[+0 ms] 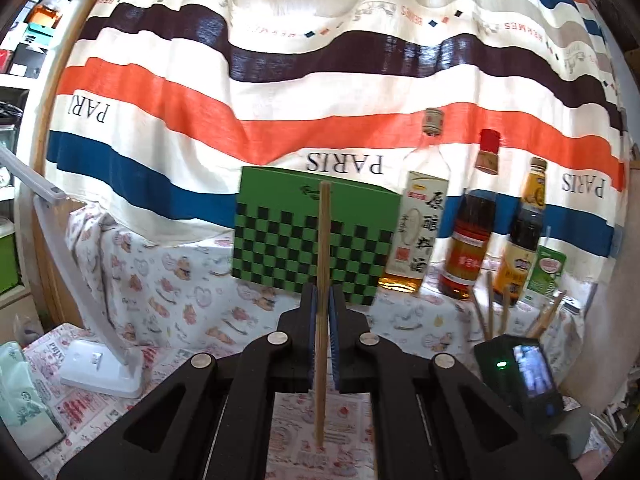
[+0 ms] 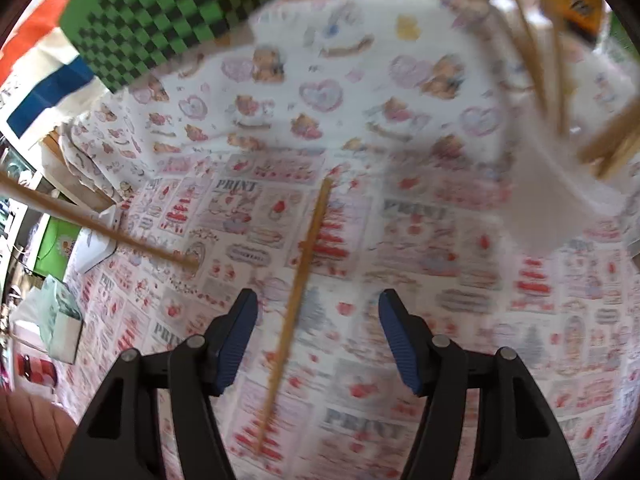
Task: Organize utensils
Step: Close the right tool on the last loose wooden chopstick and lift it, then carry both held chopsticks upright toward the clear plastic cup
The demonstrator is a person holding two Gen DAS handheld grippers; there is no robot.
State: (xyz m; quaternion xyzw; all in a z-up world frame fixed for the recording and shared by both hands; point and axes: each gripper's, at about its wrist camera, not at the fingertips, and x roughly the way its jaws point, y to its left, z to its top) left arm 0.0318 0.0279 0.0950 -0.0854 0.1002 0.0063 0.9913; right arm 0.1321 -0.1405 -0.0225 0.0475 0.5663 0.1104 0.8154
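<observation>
**Left tongs carry one chopstick, right tongs spread over another**

Left tongs (image 1: 322, 312) pinched tight on a wooden chopstick (image 1: 323, 248), gripped around mid-length; stick stands upright between the blue pads, top end well above them, lower end hanging over the printed cloth on the bench (image 1: 168, 288). Holder (image 1: 516, 316) with several chopsticks already in it sits to the right, partly hidden behind the other device, near the bottles (image 1: 468, 232).

Right tongs (image 2: 316, 336) spread wide, pointing steeply down at a loose chopstick (image 2: 298, 288) lying flat on the bench; stick runs between the pads but nearer the left one, no contact visible. View blurred. Another chopstick (image 2: 100, 226) crosses the left side of that view; likely the one in the left tongs, cannot confirm.

Handling: light, stiff, thin, smooth wood; likely to roll or pivot in a pinch. Best taken near the middle, pads square across it, to stop swinging. Lying flat means the tips must reach the cloth to catch it.
</observation>
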